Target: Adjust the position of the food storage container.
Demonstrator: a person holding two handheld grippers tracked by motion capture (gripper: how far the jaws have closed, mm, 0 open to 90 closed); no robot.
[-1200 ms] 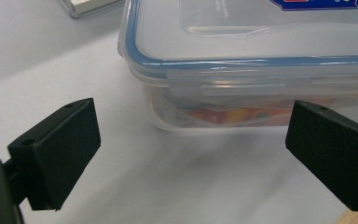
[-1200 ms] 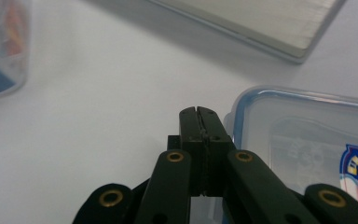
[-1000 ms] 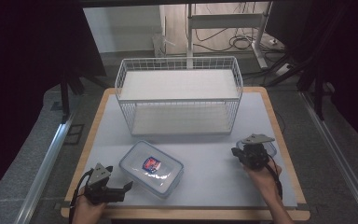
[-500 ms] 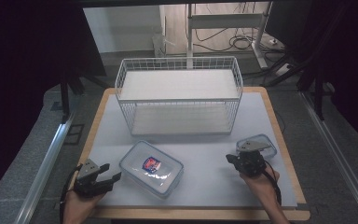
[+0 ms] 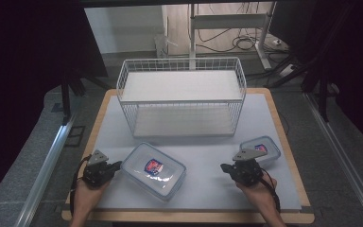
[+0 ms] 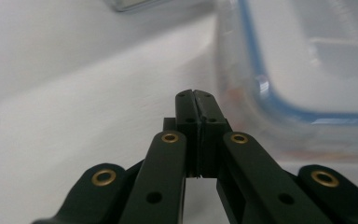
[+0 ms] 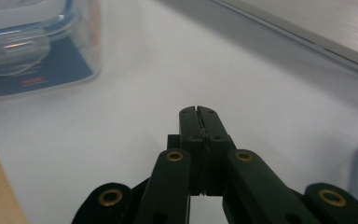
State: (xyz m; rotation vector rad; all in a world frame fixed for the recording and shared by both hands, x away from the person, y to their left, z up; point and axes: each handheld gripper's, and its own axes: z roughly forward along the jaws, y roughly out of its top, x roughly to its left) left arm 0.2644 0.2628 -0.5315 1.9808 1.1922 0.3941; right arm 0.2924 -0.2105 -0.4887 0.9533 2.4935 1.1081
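Both tools are clenched and empty. Left tool (image 5: pixel 116 166) sits just beside the large container (image 5: pixel 154 170) on the surface (image 5: pixel 208 156), seemingly positioned for a grasp. Right tool (image 5: pixel 227 168) rests near the small container (image 5: pixel 261 148).

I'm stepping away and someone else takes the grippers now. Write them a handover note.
Left gripper: fingers shut, holding nothing, just left of the large container.
Right gripper: fingers shut, holding nothing, beside the small container at the table's right.
Both containers are lidded and sit on the white mat in front of the wire basket.
Done: nothing gripped or lifted.
Left: probably open the fingers and take hold of a container.
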